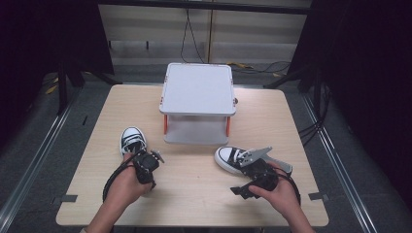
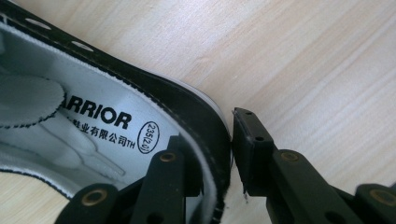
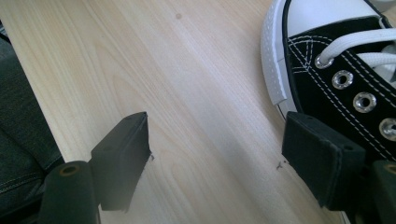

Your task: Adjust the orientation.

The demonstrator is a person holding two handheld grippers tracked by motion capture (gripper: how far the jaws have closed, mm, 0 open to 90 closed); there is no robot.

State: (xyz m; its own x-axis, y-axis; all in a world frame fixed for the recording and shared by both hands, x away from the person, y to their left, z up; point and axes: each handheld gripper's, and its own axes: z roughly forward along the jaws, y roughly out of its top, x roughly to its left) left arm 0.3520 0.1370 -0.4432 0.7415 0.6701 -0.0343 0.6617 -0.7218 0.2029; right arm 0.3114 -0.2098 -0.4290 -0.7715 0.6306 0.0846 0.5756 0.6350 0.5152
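Two black-and-white canvas sneakers lie on the wooden table [image 1: 194,199]. The left shoe [image 1: 132,140] points away from me. My left gripper [image 1: 138,156] sits at its heel. In the left gripper view one jaw is inside the left shoe [image 2: 93,116] and the other outside, so the left gripper [image 2: 215,140] is shut on the heel wall. The right shoe [image 1: 232,158] lies on its sole, toe to the left. My right gripper [image 1: 241,179] stands open beside it. In the right gripper view the gripper [image 3: 217,128] spans bare wood, and one pad lies against the right shoe [image 3: 336,70].
A white two-level stand [image 1: 197,90] with orange posts sits at the table's far middle. Dark trousers [image 3: 18,140] show past the near table edge. Cables run over the floor behind the table.
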